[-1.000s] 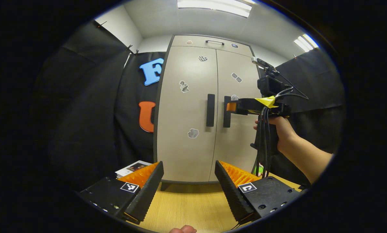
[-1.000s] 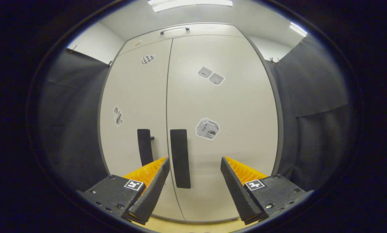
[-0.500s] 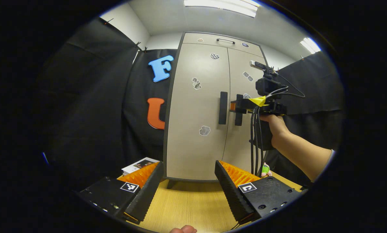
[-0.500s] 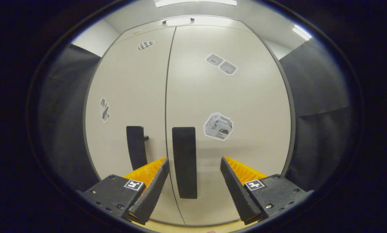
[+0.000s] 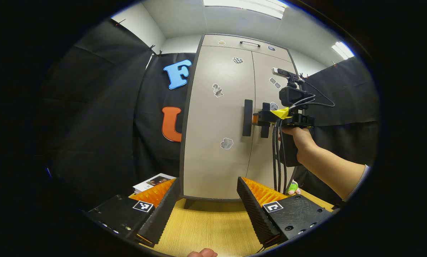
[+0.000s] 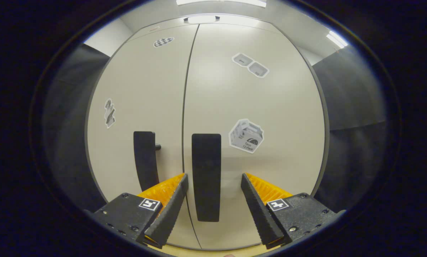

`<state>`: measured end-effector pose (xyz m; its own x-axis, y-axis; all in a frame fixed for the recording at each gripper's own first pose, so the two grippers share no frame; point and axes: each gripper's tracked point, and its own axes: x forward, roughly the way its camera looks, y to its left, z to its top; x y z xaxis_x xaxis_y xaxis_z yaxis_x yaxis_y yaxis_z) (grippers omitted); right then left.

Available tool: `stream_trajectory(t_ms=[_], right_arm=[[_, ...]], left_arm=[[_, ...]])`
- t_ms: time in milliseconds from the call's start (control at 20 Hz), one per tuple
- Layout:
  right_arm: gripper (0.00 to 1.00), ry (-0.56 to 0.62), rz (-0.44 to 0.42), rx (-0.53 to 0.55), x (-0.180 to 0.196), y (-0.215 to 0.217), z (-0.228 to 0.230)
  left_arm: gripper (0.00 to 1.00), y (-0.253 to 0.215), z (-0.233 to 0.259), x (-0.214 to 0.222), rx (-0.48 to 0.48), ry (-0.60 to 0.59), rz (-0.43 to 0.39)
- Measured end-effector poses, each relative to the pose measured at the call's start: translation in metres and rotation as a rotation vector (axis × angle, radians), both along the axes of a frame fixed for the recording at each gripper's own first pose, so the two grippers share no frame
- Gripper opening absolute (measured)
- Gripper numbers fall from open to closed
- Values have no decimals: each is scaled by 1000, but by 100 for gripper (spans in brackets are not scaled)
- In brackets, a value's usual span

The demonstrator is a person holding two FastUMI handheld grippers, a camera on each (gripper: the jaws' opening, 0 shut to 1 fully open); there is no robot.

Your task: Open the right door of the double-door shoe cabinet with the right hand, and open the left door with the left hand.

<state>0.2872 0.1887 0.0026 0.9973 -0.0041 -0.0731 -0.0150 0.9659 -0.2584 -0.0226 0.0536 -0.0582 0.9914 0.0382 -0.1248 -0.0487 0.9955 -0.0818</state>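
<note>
The beige shoe cabinet (image 5: 217, 121) stands with both doors closed, a black vertical handle on each. In the right gripper view the right door's handle (image 6: 206, 176) sits between the tips of my right gripper (image 6: 212, 182), which is open and close to the door. The left door's handle (image 6: 145, 160) lies to its left. In the left gripper view my right gripper (image 5: 261, 119), held by a hand (image 5: 299, 137), reaches the right handle (image 5: 265, 120). My left gripper (image 5: 208, 185) is open, low over the wooden floor and well back from the left handle (image 5: 247, 117).
Black cloth walls flank the cabinet on both sides. A booklet (image 5: 153, 181) lies on the wooden floor (image 5: 206, 228) left of the cabinet's foot, and a small green object (image 5: 292, 186) sits at its right. Cables (image 5: 277, 153) hang from the right gripper.
My right gripper has moved closer to the cabinet, so the right handle now lies between its open fingers. The left gripper view has shifted slightly, with the cabinet now further right in it.
</note>
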Motion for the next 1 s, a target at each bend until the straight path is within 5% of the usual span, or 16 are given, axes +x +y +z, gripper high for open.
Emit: stream_trajectory(t_ms=[300,400,650,850,1000], right_arm=[[93,-13,2,29,0,3,-2],[83,-14,-2,31,-1,3,-3],[35,-15,14,19,-1,6,-4],[14,-34,41,39,-1,7,-3],[8,-35,50,34,0,7,-3]], left_arm=[[95,0,8,1,35,-30,3],[95,-1,11,2,40,-39,0],[95,-3,13,2,39,-51,-10],[95,-2,21,4,69,-76,-14],[95,-6,24,4,65,-92,-21]])
